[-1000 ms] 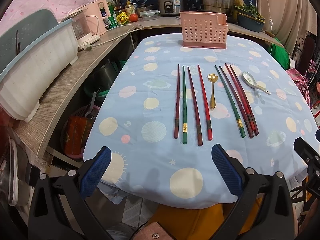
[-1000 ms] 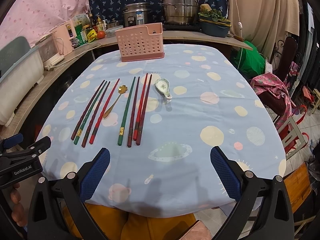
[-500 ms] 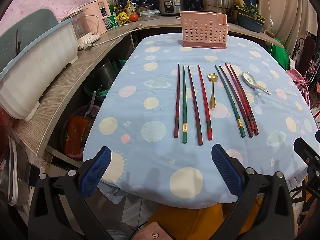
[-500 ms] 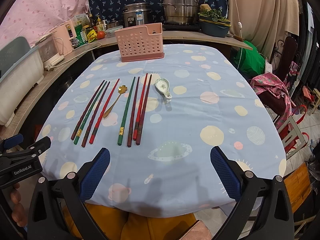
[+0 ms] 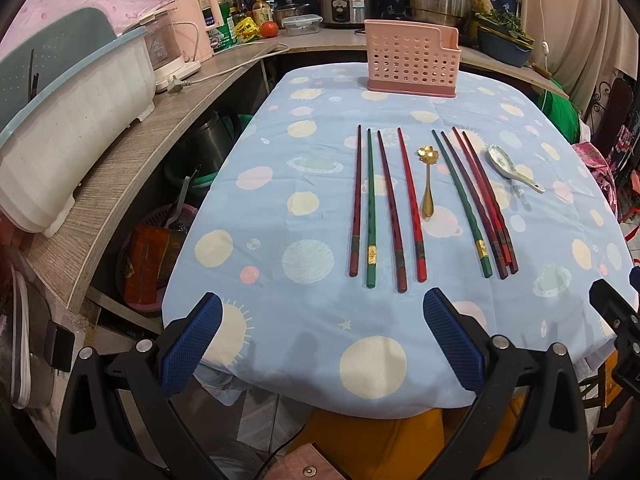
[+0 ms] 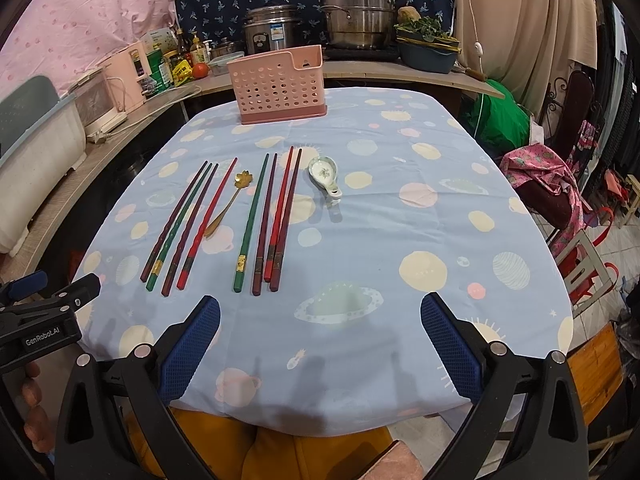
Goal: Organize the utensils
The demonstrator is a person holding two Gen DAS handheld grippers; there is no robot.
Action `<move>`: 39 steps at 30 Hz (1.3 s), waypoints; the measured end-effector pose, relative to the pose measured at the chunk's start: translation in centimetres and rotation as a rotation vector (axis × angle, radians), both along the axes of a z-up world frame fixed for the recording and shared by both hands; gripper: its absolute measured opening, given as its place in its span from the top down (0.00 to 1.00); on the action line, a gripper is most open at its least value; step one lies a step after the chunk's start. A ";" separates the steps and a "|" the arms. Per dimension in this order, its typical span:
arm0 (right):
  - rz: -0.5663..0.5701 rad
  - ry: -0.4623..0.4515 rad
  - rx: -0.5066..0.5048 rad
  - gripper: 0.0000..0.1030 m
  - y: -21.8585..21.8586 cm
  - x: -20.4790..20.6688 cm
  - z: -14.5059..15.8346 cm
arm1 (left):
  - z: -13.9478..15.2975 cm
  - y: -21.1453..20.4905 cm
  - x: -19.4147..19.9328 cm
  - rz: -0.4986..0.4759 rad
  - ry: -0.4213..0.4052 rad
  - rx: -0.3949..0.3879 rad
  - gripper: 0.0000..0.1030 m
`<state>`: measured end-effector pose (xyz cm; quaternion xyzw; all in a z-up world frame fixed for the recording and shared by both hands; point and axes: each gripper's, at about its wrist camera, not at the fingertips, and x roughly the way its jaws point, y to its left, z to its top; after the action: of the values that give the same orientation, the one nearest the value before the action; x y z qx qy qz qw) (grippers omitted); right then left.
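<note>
So far nothing has moved: the utensils lie exactly as they did a second ago, and the sorting has not begun. Eight chopsticks sit in two groups on the table (image 5: 256, 208), a left group of four (image 5: 384, 208) and a right group of four (image 5: 476, 204), handles toward the near edge. Between the groups lies the gold flower spoon (image 5: 427, 184), and just right of the right group rests the white ceramic spoon (image 5: 508, 166). At the far end, well apart from all of them, stands the pink perforated utensil holder (image 5: 412, 60), which looks empty from here.

Both tools hang over the near edge, short of the handles. The left tool (image 5: 320, 344) has its blue pads spread wide with nothing between them; the right tool (image 6: 320, 344) is likewise spread and empty. Compared with the earlier frames neither has shifted noticeably, so I judge this a pause before the first reach, probably toward the nearest chopstick handles.
</note>
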<state>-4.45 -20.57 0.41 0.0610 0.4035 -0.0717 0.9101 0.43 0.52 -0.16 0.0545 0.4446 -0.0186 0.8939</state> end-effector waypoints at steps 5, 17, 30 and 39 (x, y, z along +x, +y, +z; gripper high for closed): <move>-0.007 0.010 0.016 0.07 -0.7 0.6 -0.5 | -1.1 1.3 1.8 0.043 0.028 -0.009 0.07; -0.017 0.064 0.050 0.07 -2.0 3.7 -2.1 | -5.1 1.5 7.0 0.029 0.112 -0.046 0.19; 0.003 0.095 0.064 0.09 -2.2 6.6 -3.0 | -7.3 0.5 9.8 -0.004 0.187 -0.065 0.42; 0.024 0.083 0.136 0.42 -3.5 9.7 -2.7 | -6.9 0.5 10.0 -0.021 0.196 -0.097 0.89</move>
<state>5.22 -24.08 -2.25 0.1149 0.4454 -0.0356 0.8872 10.44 1.04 -7.04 0.0137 0.5279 -0.0547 0.8475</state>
